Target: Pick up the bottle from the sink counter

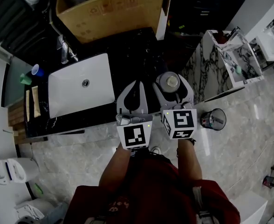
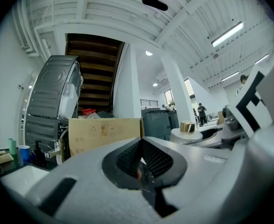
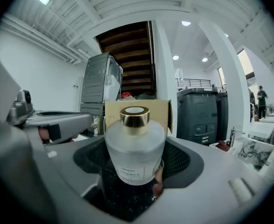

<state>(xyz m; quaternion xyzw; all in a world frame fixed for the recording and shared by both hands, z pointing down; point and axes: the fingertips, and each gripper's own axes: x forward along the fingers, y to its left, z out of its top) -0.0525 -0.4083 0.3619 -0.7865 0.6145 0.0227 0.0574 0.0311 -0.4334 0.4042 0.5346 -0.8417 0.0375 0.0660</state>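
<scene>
The right gripper [image 1: 173, 90] is clamped on the round frosted-glass bottle with a gold cap [image 3: 135, 146], which stands upright between its jaws, apparently clear of the black speckled sink counter [image 1: 130, 55]. Left gripper [image 2: 140, 158]: jaws together, empty. Pickup appears essentially complete

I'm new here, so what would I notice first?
A frosted bottle with a shiny gold cap, clamped in the right gripper, fills the middle of the right gripper view. In the head view, a white sink stands out at the left on the dark counter.
</scene>
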